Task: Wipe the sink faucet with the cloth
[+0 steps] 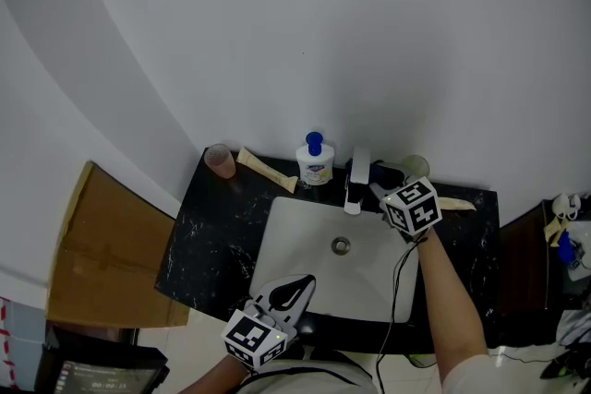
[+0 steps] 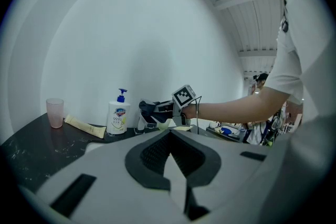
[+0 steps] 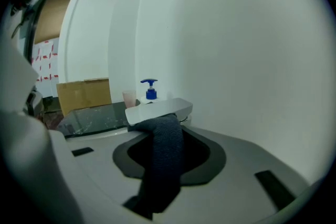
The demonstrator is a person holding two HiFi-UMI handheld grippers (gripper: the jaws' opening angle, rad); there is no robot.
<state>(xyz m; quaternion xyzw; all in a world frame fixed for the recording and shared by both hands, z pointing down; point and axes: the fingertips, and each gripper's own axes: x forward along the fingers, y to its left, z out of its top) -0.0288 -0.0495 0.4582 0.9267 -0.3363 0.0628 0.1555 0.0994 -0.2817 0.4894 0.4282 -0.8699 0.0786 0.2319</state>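
The white faucet (image 1: pixel 356 175) stands at the back rim of the white basin (image 1: pixel 295 240). My right gripper (image 1: pixel 377 189) reaches in from the right and is shut on a dark cloth (image 3: pixel 165 155). In the right gripper view the cloth's top end lies against the near edge of the faucet (image 3: pixel 160 108), and the rest hangs down between the jaws. My left gripper (image 1: pixel 297 283) hovers over the basin's front rim, well apart from the faucet. Its jaws are shut with nothing between them (image 2: pixel 170 152). From there the right gripper (image 2: pixel 152 113) shows at the faucet.
A blue-pump soap bottle (image 1: pixel 315 161), a cream tube (image 1: pixel 266 170) and a pink cup (image 1: pixel 220 161) stand on the black counter left of the faucet. A clear cup (image 1: pixel 415 167) is behind the right gripper. A cardboard box (image 1: pixel 102 254) sits left of the counter.
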